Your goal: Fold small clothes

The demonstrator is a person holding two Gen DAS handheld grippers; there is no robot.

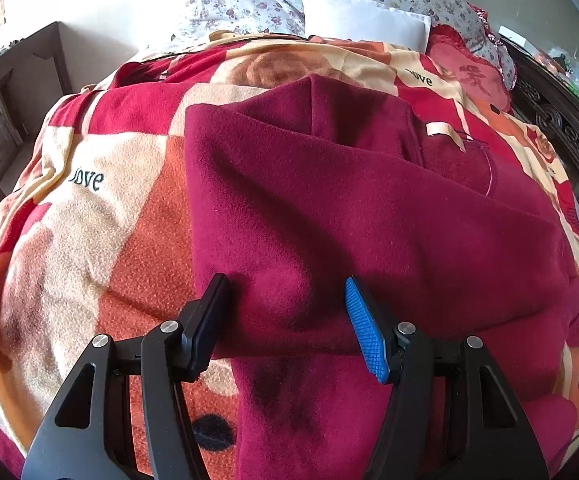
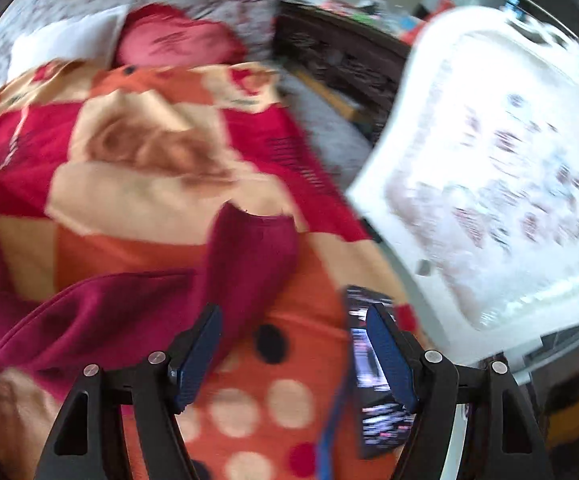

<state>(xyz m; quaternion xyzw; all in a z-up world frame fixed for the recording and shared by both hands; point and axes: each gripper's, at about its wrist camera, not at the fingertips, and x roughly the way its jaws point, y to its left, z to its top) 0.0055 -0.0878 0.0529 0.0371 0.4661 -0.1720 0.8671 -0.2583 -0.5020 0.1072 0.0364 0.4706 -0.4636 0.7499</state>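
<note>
A dark red fleece garment lies partly folded on the patterned blanket, its label showing at upper right. My left gripper is open, its fingers held just above the garment's near part with cloth under the gap. In the blurred right wrist view, a sleeve of the garment stretches across the blanket. My right gripper is open and empty; its left finger is next to the sleeve, and I cannot tell whether they touch.
A white pillow and floral bedding lie at the bed's head. A red cushion sits at far right. A white plastic basket stands right of the bed. A phone lies by my right finger. Dark furniture stands behind.
</note>
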